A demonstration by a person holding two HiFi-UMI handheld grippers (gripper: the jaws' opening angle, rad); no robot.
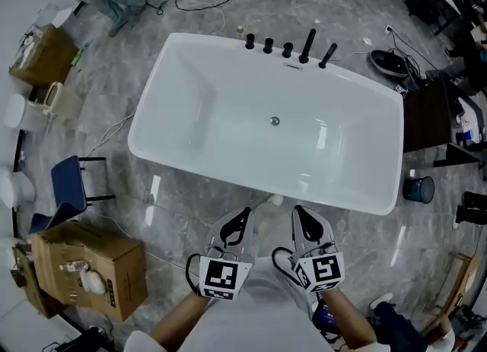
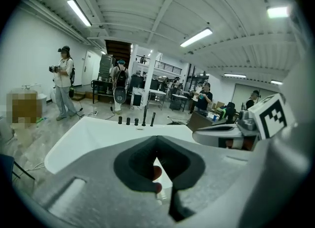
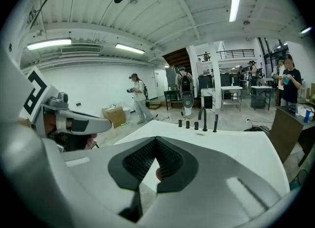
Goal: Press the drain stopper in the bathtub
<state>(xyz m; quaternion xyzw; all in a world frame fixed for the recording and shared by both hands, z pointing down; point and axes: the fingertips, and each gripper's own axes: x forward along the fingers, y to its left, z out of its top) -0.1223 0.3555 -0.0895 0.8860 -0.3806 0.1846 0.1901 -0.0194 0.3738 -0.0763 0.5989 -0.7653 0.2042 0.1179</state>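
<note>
Both tools hover side by side at the near long side of the tub, above the grey marble-patterned floor (image 1: pixel 190 214), each held in a person's hand. The left gripper (image 1: pixel 241 213) has its jaws clenched tip to tip with nothing between them, as its own view confirms (image 2: pixel 156 138). The right gripper (image 1: pixel 298 210) is closed the same way and is also empty (image 3: pixel 156 139).

Ahead of them stands the white rectangular freestanding bathtub (image 1: pixel 176 45), set at a slight angle across the head view, with its near rim just beyond the jaw tips. A brown cardboard box (image 1: pixel 106 263) sits on the floor to the left of the grippers, well apart from the tub. Along the tub's far rim stands a row of black tap fittings (image 1: pixel 288 49), which also shows in the left gripper view (image 2: pixel 136 120) and the right gripper view (image 3: pixel 197 123).

The small round metal drain stopper (image 1: pixel 275 121) lies in the middle of the tub floor. It is well apart from both grippers, straight ahead of the gap between them and down inside the basin. Neither gripper view shows it.
</note>
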